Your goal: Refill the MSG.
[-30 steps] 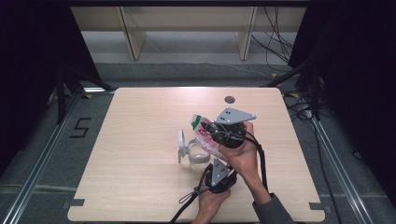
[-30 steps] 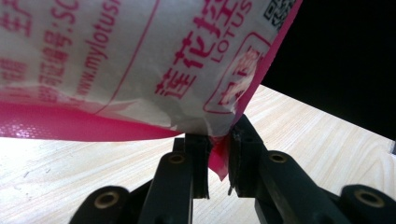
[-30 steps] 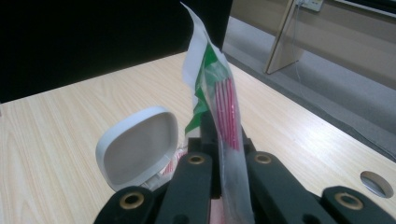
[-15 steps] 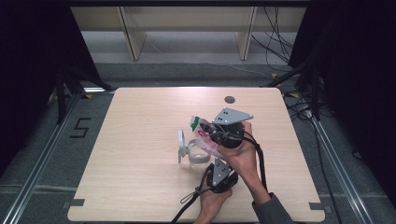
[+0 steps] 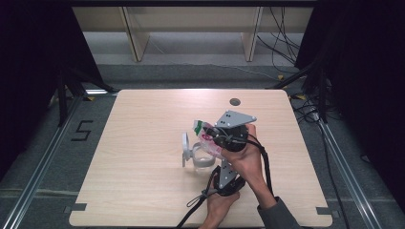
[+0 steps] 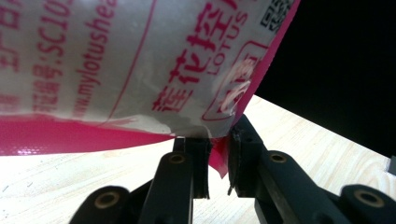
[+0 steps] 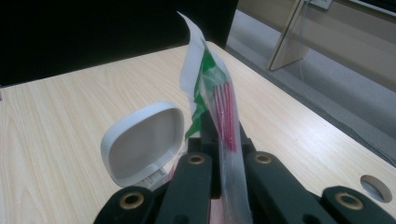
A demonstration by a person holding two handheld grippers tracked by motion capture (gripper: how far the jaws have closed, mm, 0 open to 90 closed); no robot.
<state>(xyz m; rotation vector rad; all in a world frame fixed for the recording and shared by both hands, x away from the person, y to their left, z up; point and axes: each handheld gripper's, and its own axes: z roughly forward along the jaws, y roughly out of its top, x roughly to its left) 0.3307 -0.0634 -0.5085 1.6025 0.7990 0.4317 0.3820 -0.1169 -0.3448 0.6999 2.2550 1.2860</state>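
A pink, white and green snack packet (image 5: 204, 135) is held over the table between both grippers. My right gripper (image 5: 216, 137) is shut on the packet's (image 7: 212, 95) thin edge, which stands upright between its jaws. From below, my left gripper (image 5: 221, 161) pinches a bottom pink corner of the packet (image 6: 140, 60), jaws shut on it. Under the packet stands a clear container (image 5: 204, 160) with its white flip lid (image 5: 185, 149) swung up to the left; the lid (image 7: 144, 142) lies just beyond the right gripper's jaws (image 7: 219, 140).
The wooden table (image 5: 143, 124) has a round cable hole (image 5: 234, 101) near its far edge. Black cables trail from both grippers toward the near edge. Dark frames and rails flank the table on both sides.
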